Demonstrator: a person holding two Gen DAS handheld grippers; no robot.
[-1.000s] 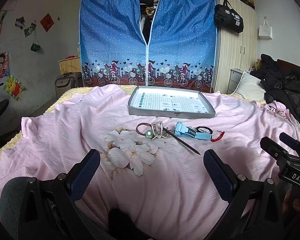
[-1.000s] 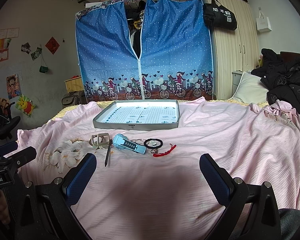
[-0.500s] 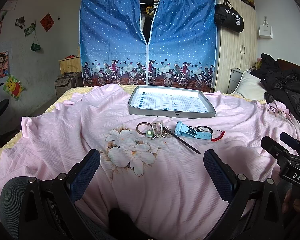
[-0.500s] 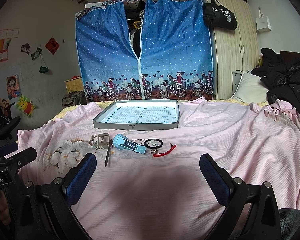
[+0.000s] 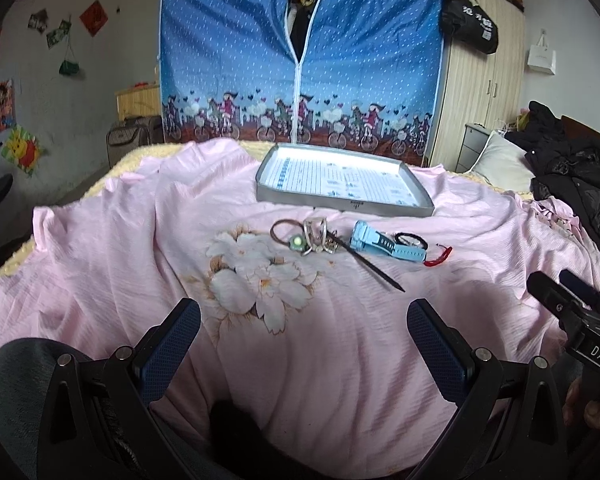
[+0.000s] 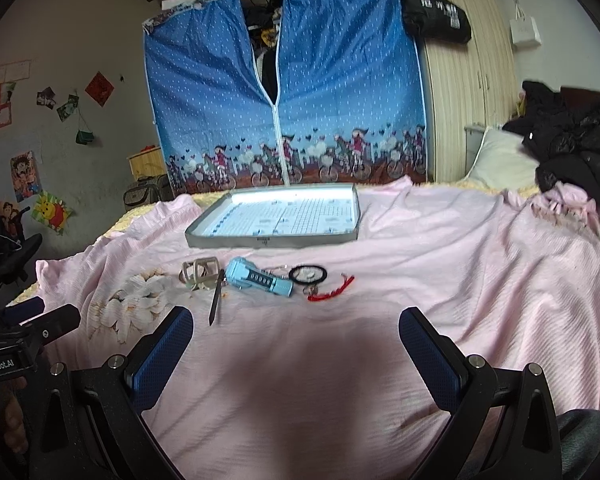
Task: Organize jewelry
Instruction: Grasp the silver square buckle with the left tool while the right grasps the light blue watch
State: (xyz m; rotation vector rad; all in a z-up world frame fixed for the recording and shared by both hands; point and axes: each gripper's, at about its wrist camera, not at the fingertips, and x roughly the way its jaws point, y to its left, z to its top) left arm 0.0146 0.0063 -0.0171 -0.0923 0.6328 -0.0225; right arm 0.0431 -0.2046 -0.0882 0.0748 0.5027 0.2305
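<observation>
Barely anything shifts since a second ago: pink floral bedsheet (image 5: 340, 344) unchanged, grey rectangular tray (image 6: 276, 236) still bare, light-blue plastic watch (image 6: 256, 278), black ring (image 6: 308, 274), red cord (image 6: 332, 290) untouched beside it. Left gripper (image 5: 304, 344) and right gripper (image 6: 296, 350) stay spread wide, empty, only nudged. Sorting not begun.

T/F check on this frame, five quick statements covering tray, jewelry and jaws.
1. The tray already holds jewelry. False: only its printed grid liner shows; every piece lies on the pink sheet.
2. The blue watch lies nearer the grippers than the tray. True.
3. The left gripper is shut on the dark pointed stick. False: its jaws are wide open and empty; the stick lies on the sheet.
4. The right gripper is open and holds nothing. True.
5. The red cord lies right of the black ring. True.
</observation>
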